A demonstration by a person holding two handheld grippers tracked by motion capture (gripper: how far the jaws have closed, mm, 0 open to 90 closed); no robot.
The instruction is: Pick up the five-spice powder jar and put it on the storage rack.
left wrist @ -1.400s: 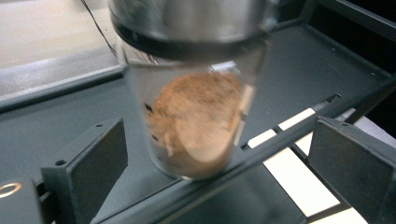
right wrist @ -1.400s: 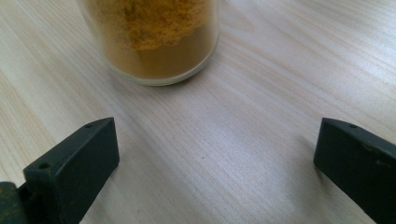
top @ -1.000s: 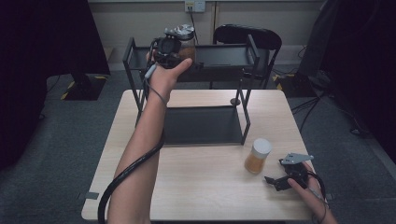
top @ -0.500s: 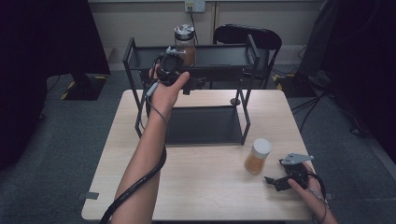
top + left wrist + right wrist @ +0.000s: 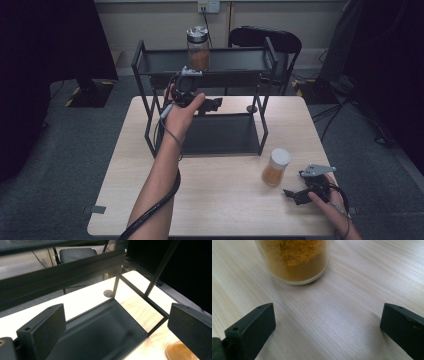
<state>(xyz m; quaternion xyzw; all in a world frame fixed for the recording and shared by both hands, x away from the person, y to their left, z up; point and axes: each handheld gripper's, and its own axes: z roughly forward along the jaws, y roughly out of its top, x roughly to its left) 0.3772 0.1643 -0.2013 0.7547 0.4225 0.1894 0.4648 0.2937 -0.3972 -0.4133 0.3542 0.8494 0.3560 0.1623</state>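
Standing on the tabletop [image 5: 220, 200], a black two-tier rack [image 5: 150, 115] carries a silver-lidded jar [image 5: 198, 48] on its upper shelf. The left tool [image 5: 210, 104], jaws spread and empty, hangs before the rack. The white-lidded jar [image 5: 276, 167] stands near the spread, empty right tool [image 5: 292, 194]; its gripper view cuts off the lid. No readable labels.

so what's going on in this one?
A person is loading spice jars onto a black two-tier rack. One silver-lidded jar already stands on the top shelf. The left hand-held gripper hangs open and empty in front of the rack, above the lower tray. The right hand-held gripper, also open, rests on the table just short of the white-lidded jar, not yet gripping it.
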